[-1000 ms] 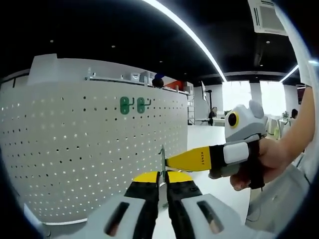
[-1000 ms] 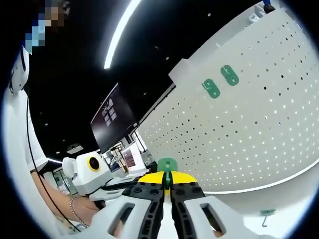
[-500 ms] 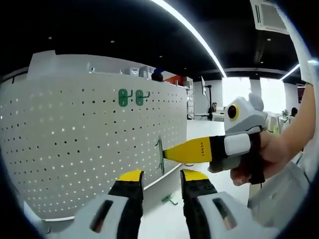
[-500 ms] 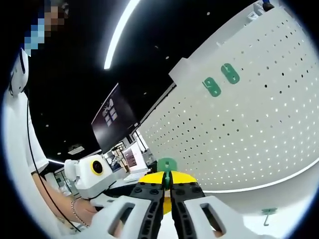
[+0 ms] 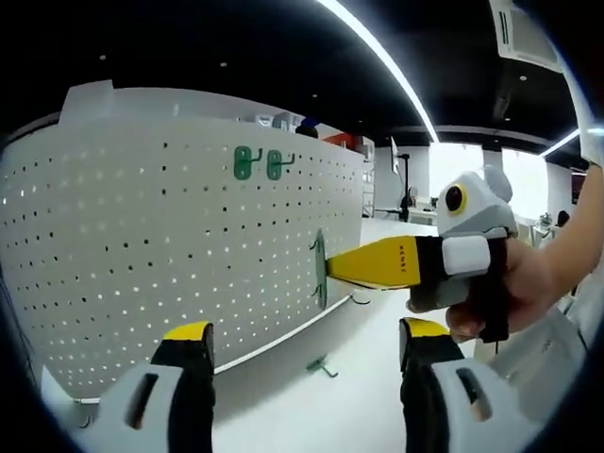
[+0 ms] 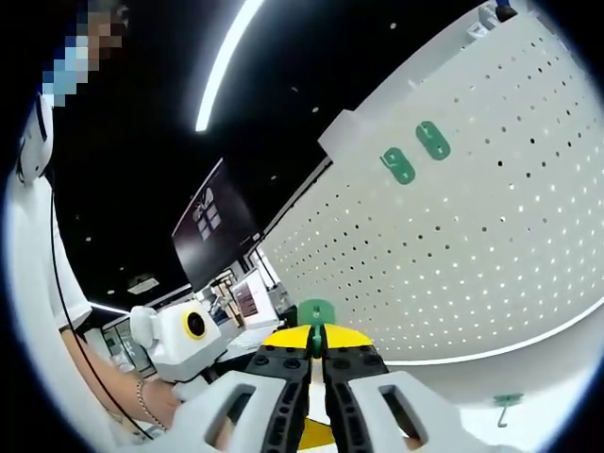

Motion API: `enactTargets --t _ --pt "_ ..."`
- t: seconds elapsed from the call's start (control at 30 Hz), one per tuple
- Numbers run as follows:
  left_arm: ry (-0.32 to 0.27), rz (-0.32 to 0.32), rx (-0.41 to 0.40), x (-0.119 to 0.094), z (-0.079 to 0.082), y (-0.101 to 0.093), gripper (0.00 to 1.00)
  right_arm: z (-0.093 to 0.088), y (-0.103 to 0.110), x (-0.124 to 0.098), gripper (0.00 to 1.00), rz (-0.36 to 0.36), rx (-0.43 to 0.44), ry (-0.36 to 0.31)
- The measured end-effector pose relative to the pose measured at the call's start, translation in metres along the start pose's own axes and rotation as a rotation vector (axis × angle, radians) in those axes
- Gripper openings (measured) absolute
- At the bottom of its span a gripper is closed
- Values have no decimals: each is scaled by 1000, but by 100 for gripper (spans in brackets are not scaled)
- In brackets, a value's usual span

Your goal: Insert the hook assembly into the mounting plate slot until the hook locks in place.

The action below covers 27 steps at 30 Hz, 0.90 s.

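The right tool (image 5: 328, 271) is clamped on the green hook assembly (image 5: 320, 269), gripping it by its flat plate. In the left gripper view the assembly sits just right of centre, near the white pegboard mounting plate (image 5: 142, 255) but apart from it. In the right gripper view the same part (image 6: 315, 311) rises from the closed jaws at 6 o'clock. The left tool (image 5: 302, 351) has its jaws wide apart and carries nothing.

Two green hooks (image 5: 260, 163) are already seated on the pegboard at 11 o'clock in the left gripper view. A further green hook (image 5: 321, 365) lies on the white surface (image 5: 359, 396) at 6 o'clock, below the held part.

Step in hand, as judged: align and insert.

- Turn the plate of the assembly parallel to the pegboard face before closing in.
- Aim the rear tabs at a pair of holes; whether they line up cannot be told from here.
- Press square to the board, then push down until the hook locks.
- Keep the grip firm; a tilted part may jam or slip.
- Hold the left tool back so that board and hook remain in sight.
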<state>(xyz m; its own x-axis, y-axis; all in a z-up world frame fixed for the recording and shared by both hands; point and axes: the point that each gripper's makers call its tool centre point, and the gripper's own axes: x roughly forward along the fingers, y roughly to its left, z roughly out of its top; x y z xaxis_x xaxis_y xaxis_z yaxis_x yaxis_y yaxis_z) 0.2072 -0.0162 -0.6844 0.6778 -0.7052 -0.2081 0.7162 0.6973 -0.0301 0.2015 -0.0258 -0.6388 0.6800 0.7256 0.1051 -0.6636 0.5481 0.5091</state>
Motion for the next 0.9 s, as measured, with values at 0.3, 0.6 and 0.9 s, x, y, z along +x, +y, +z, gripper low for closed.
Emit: enactTargets --t 0.3,0.6,0.9 --pt "5 5 -6 0 -1 0 90 0 1 -1 1 -2 -2 1" --pt "17 5 -5 1 -4 1 87 6 -16 -5 1 -159 -294 76" --pt "19 4 -3 0 -4 1 86 12 -31 -12 1 -278 -449 108"
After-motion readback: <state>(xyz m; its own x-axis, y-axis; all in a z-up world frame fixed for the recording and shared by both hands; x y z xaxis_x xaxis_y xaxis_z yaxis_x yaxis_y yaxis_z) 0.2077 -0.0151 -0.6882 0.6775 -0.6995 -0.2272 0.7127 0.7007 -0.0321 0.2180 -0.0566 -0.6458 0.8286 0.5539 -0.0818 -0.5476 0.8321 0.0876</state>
